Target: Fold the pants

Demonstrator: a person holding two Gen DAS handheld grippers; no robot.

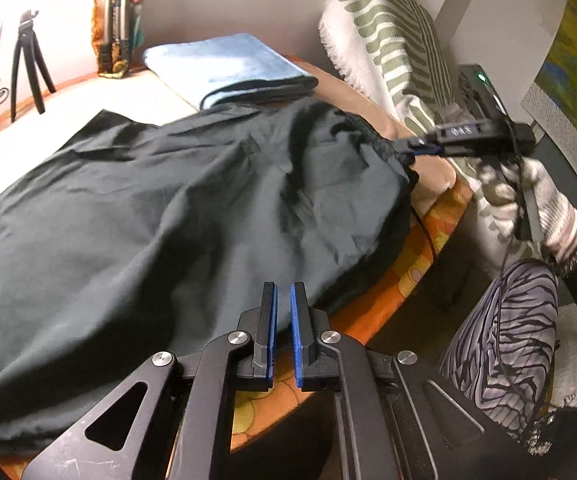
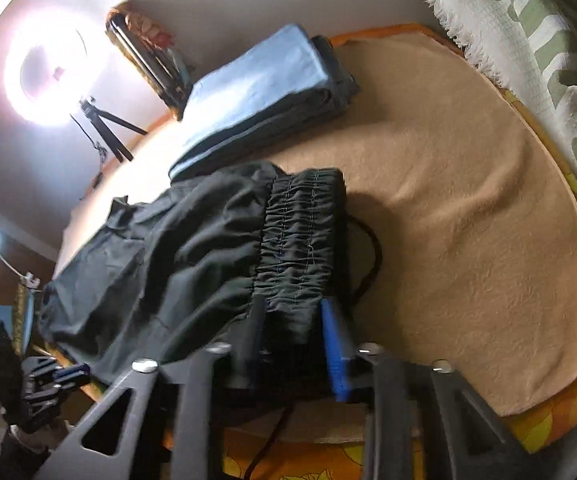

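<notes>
Dark green-black pants (image 1: pixel 176 208) lie spread over a tan blanket on a bed. My left gripper (image 1: pixel 283 294) hovers at the near edge of the pants, its blue-padded jaws a small gap apart with nothing between them. My right gripper (image 2: pixel 292 312) has the gathered elastic waistband (image 2: pixel 300 236) between its jaws and holds that end raised. The right gripper also shows in the left wrist view (image 1: pixel 412 152), at the far right end of the pants. The left gripper shows small in the right wrist view (image 2: pixel 68 372), at the lower left.
A folded light-blue and dark stack (image 1: pixel 228 68) lies at the back of the bed. A green-striped white blanket (image 1: pixel 388 40) hangs at the right. A small tripod (image 1: pixel 28 64) and ring light (image 2: pixel 48 76) stand at the back left. The tan blanket (image 2: pixel 468 220) lies over an orange sheet (image 1: pixel 420 264).
</notes>
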